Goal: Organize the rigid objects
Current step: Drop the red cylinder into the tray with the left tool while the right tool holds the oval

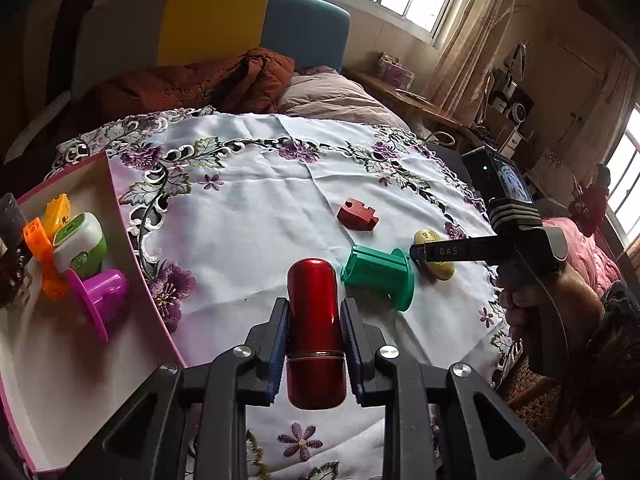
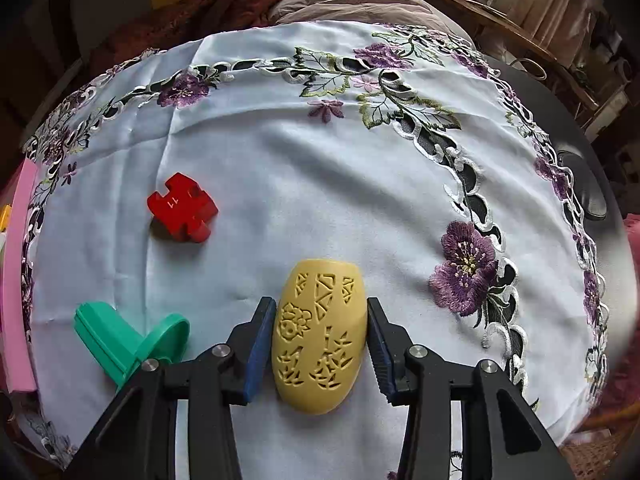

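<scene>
Your left gripper (image 1: 314, 322) is squeezing the shiny red tube (image 1: 315, 332) tight on both sides, holding it above the flowery white cloth (image 1: 260, 184). Your right gripper (image 2: 320, 340) sits around the yellow carved egg shape (image 2: 320, 340), which lies on the cloth; both pads look like they touch its sides. Just to the left of the egg is the green spool (image 2: 128, 344). Farther back lies the red puzzle block (image 2: 182, 212). At the left edge stands the pink box (image 1: 132, 240), and inside it are a purple spool (image 1: 102, 296), an orange piece (image 1: 42, 256) and a green and white thing (image 1: 80, 246)
</scene>
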Demonstrator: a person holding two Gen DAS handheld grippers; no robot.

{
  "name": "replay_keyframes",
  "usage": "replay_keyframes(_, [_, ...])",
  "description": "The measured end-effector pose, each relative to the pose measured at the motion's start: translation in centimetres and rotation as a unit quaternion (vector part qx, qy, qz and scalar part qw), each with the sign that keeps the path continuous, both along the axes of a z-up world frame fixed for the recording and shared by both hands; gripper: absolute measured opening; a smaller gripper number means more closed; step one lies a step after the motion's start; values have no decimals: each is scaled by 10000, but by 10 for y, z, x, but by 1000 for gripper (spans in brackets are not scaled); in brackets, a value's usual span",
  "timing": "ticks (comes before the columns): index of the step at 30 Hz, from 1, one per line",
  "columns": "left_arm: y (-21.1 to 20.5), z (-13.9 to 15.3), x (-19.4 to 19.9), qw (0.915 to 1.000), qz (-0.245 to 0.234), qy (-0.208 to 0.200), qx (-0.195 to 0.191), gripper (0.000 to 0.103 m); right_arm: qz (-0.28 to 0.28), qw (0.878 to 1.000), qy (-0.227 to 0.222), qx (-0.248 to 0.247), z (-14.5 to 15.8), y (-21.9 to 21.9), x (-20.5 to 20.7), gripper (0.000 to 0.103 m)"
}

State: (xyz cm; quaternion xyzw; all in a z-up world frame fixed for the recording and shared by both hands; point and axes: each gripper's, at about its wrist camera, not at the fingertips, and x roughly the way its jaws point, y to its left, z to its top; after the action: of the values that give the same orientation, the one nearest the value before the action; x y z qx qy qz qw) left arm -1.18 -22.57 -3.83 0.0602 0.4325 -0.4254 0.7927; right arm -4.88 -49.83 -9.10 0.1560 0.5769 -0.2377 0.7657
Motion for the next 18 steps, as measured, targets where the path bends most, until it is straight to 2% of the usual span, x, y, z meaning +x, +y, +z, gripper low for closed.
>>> replay_keyframes(5, [9,9,0,9999,102,9,-116,25,1,10000,-6,15,-1,-1,-1,46])
replay_keyframes(9, [30,20,8,9988,375,41,-301,25,74,9999,12,-83,-2,2,1,45])
replay_keyframes(13, [62,31,26,9954,849,31,-443,25,153,9997,14,-163,-1,4,1,45])
replay_keyframes(18, [116,29,56,9849,1680,25,-409,25,194,9996,3,-203,-1,5,0,45])
